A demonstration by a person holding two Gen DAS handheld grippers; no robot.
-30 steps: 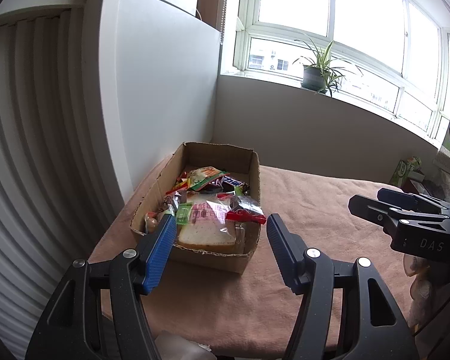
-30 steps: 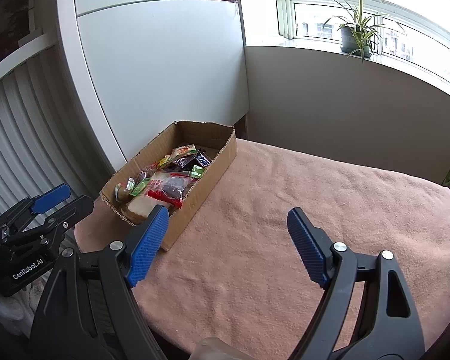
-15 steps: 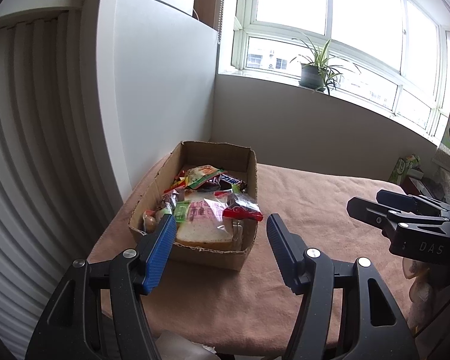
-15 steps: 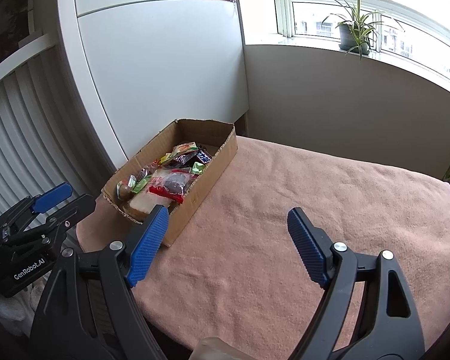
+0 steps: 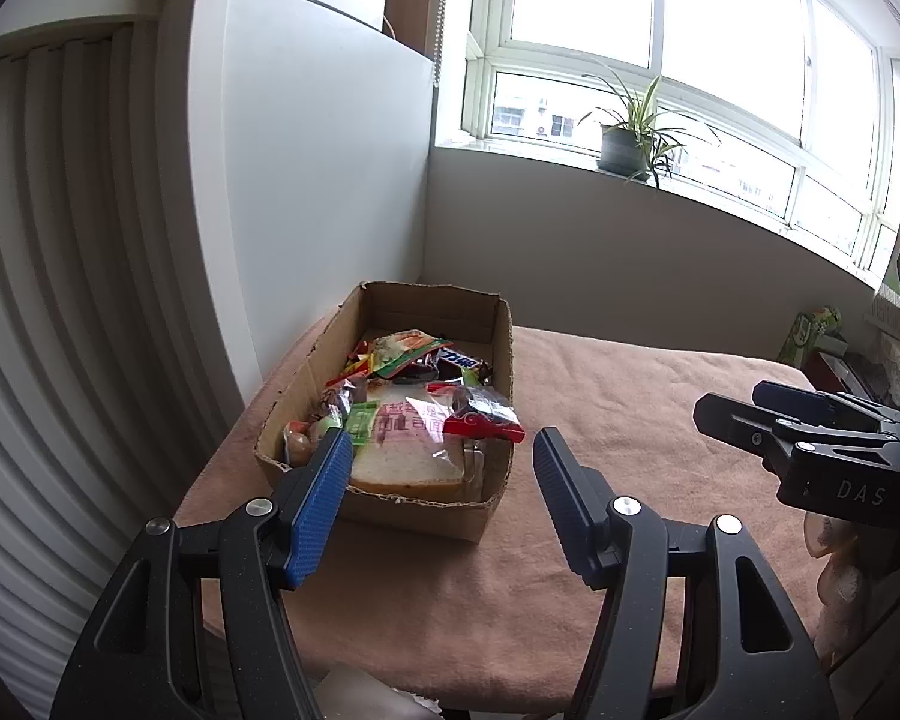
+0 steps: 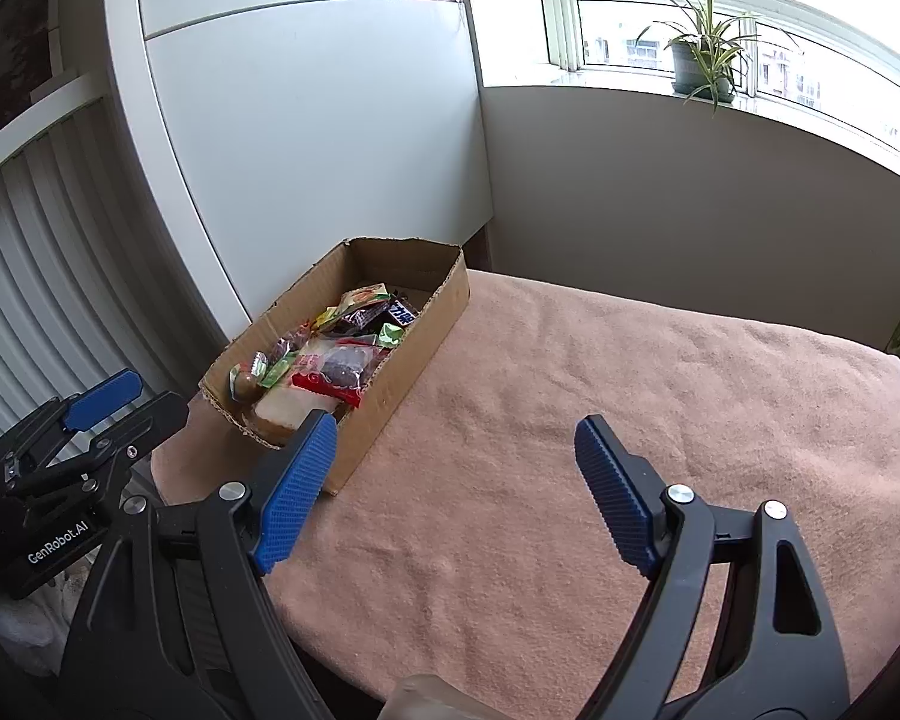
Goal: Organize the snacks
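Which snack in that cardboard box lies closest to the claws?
The bagged bread slice, in clear wrap with pink print, at the box's near end. The candy bars and small packets lie farther back, toward the window.

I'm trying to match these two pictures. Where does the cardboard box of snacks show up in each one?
Left wrist view: the cardboard box sits at centre, just beyond the open left gripper, its short end facing the camera.
Right wrist view: the cardboard box lies left of centre, running diagonally, beyond the left finger of the open right gripper.
Shared landmark: the potted plant on the windowsill, upper right in both.
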